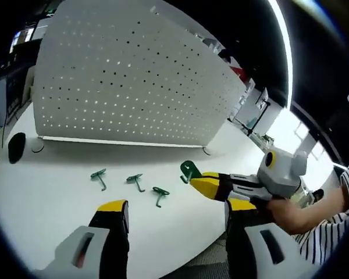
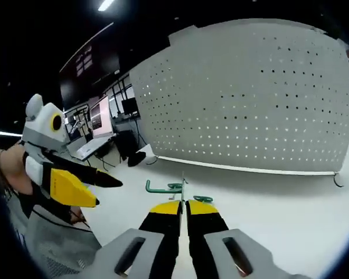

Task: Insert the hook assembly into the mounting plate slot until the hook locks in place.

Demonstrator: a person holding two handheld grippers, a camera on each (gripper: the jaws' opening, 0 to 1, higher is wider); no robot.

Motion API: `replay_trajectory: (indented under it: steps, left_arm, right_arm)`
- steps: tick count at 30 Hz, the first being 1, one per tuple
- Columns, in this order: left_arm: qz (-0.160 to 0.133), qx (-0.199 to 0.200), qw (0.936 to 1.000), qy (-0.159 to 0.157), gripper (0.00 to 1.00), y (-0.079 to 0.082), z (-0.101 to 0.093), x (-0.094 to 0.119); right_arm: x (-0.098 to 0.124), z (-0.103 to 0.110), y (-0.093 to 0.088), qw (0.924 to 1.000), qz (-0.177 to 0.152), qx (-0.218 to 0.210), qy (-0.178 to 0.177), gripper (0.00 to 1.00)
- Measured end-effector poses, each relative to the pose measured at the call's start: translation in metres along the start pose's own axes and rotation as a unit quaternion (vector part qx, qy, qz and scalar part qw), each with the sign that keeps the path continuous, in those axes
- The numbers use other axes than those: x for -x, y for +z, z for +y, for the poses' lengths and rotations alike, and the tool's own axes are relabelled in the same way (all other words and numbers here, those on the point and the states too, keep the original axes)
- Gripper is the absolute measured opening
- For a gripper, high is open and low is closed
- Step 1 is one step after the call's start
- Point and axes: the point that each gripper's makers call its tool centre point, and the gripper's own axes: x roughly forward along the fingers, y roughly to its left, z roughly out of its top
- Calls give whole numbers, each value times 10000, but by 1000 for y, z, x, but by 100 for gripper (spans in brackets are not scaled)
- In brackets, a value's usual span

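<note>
The right gripper [image 2: 182, 208] has its yellow-tipped jaws drawn almost together on a green hook [image 2: 168, 187], whose thin plate stands up between the tips while its curved arm reaches left. In the left gripper view the same gripper [image 1: 205, 182] comes in from the right, carrying that hook [image 1: 188, 171] above the white table [image 1: 41, 203], a person's hand behind it.

The left gripper [image 1: 177, 212] holds nothing — its jaws stand wide apart over the near edge of the table. In the right gripper view it [image 2: 87, 186] hangs at the left, jaws parted.

Three more green hooks lie loose on the table in a row: the left hook [image 1: 99, 177], the middle hook [image 1: 135, 181] and the right hook [image 1: 160, 194]. Beyond them stands the white perforated mounting plate [image 1: 134, 87], upright on the far side; the held hook is well short of it.

So, by my reading, the pick-up is done and the insertion is not yet begun — carrying to the plate, seating in a slot and locking all remain.

No brand, label or writing can be read on anything here.
</note>
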Motion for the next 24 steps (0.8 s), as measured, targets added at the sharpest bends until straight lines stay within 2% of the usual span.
replay_trajectory:
  steps: [4, 8, 10, 13, 15, 19, 24]
  left_arm:
    - [-94, 149, 9997, -167, 64, 9, -7, -2]
    - [-34, 6, 9996, -281, 54, 10, -14, -5]
    - [-26, 41, 9994, -356, 52, 10, -17, -7]
    - [-61, 227, 9987, -444, 49, 12, -21, -9]
    - [-95, 392, 9976, -561, 43, 15, -25, -10]
    - [-243, 652, 9957, -605, 40, 23, -25, -11]
    - [-278, 814, 9942, -641, 30, 27, -27, -14]
  right_arm:
    - [3, 9, 8, 9998, -162, -72, 107, 1]
    - [2, 14, 11, 9995, -214, -109, 198, 1]
    - [2, 17, 13, 9992, -259, -154, 247, 1]
    - [4, 23, 17, 9982, -395, -214, 410, 1]
    - [5, 25, 19, 9978, -448, -234, 434, 1]
    - [8, 29, 22, 9970, -516, -263, 506, 1]
    - [9, 32, 27, 9965, -585, -270, 542, 1]
